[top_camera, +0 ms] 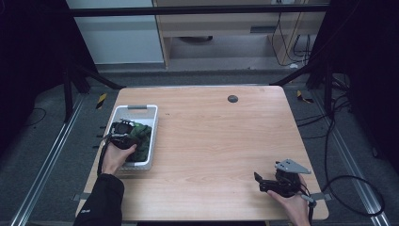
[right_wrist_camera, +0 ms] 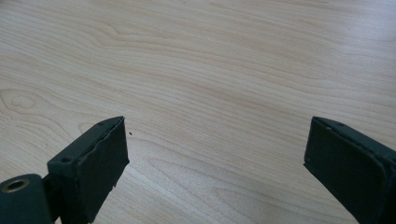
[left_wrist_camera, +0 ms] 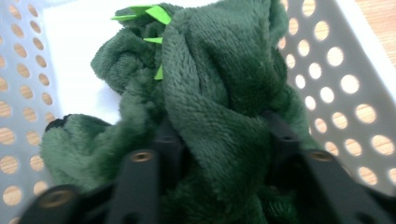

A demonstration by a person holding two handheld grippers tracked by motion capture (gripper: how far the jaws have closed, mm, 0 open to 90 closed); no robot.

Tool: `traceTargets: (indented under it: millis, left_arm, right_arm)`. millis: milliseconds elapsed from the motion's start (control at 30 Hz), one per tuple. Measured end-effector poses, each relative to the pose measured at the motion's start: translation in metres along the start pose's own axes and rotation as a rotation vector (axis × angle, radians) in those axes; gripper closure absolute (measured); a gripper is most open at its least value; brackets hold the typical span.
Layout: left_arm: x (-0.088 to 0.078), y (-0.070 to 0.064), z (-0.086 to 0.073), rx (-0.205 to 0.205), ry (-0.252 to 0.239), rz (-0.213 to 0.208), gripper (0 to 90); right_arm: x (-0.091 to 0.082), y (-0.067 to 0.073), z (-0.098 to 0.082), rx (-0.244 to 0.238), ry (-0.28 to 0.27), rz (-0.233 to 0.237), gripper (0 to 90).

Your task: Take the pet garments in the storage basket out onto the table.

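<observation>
The green plush cloth (left_wrist_camera: 210, 107) lay bunched in the white perforated basket (top_camera: 141, 113), which stood near the worktop's (top_camera: 211, 141) left edge, about midway along it. The left hand-held gripper (left_wrist_camera: 219, 149) was down inside the basket, right on the cloth; a thick fold of the pile ran between its two black jaws, which stood partly closed around it. Whether they pinched it firmly could not be told.

The cloth had no clear long axis: it was a crumpled heap, with the gripped fold running roughly away from the gripper toward the basket's far end. A bright green tag (left_wrist_camera: 156, 13) showed at its far top.

The right hand-held gripper (top_camera: 266, 183) rested near the worktop's near right corner, well apart from the basket, jaws spread wide over bare wood, holding nothing. The left was plainly the nearer one; any lift would likely go straight up out of the basket.
</observation>
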State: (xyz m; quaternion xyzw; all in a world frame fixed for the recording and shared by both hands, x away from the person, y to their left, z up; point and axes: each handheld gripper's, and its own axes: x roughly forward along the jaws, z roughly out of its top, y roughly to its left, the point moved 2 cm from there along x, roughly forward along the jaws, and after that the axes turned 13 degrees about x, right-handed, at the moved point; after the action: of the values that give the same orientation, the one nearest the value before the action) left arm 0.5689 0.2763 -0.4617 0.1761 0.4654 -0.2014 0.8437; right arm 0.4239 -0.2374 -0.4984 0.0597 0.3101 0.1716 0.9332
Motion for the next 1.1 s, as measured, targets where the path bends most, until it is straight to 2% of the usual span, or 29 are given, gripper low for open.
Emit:
traceTargets:
  millis: [67, 167, 233, 533, 833, 1100]
  left_arm:
    - [-0.001, 0.001, -0.001, 0.000, 0.007, 0.000, 72.6]
    - [-0.002, 0.002, -0.002, -0.004, 0.005, -0.006, 76.3]
    - [-0.005, 0.003, -0.003, 0.010, 0.004, -0.004, 79.5]
    - [-0.019, 0.005, -0.006, -0.008, -0.051, -0.003, 81.4]
    - [-0.048, 0.010, -0.004, -0.005, -0.123, 0.001, 81.7]
    - [-0.069, 0.012, -0.003, -0.001, -0.159, 0.002, 81.7]
  right_arm:
    - [0.000, 0.000, 0.000, 0.009, 0.004, 0.003, 6.3]
    - [0.000, 0.000, 0.000, 0.007, 0.004, 0.003, 6.3]
    - [0.001, 0.000, 0.000, 0.001, 0.006, 0.002, 6.4]
    - [0.000, 0.000, 0.000, 0.004, 0.007, 0.003, 6.4]
    - [0.000, -0.001, 0.000, 0.001, 0.005, 0.000, 6.4]
    - [0.000, 0.000, 0.000, -0.002, 0.003, 0.000, 6.4]
